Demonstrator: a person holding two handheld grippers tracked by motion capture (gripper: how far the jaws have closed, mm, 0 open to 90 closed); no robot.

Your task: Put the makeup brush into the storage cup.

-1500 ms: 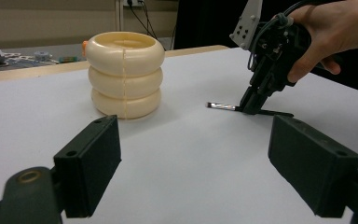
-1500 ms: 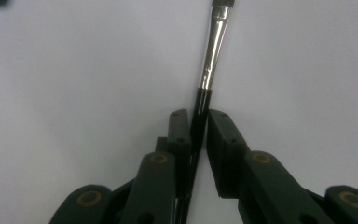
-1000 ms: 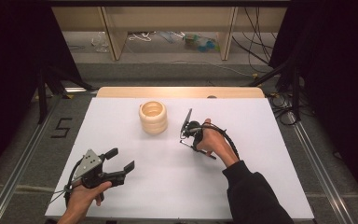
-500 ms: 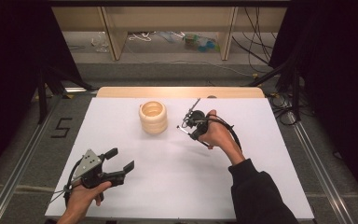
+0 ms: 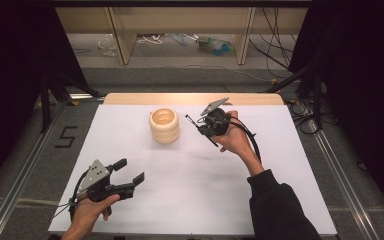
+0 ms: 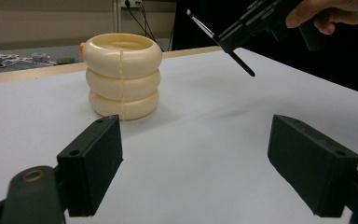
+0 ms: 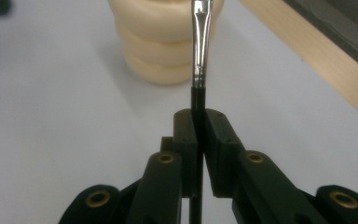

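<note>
The bench (image 5: 195, 170), under its white sheet, is nearly bare as I work at it with a hand-held gripper in each hand. The biggest thing on it is the holder (image 5: 164, 125), a cream pot of three stacked rings, upright toward the far side with its mouth open to the ceiling; in the left gripper view the holder (image 6: 122, 74) stands just beyond my idle jaws.

My left hand-held gripper (image 5: 130, 174) rests low at the near left corner, its jaws spread wide with nothing between them, well apart from the pot.

My right hand-held gripper (image 5: 203, 126) is raised above the bench just to the right of the holder, its jaws pinched tight on a brush (image 5: 200, 131). In the right gripper view the brush (image 7: 200, 46) runs straight up from between the pads, black handle clamped, metal ferrule pointing toward the pot; the bristle tip runs off the top edge.

I judge the step in hand to be the carry: the brush is lifted and on its way to the holder, not yet over its mouth.

The next move, as I read it, calls for bringing the brush across above the opening, tipping it closer to upright, then lowering one end inside the rim before letting the jaws part. The mouth is narrow, so a slanted entry might knock the pot.
</note>
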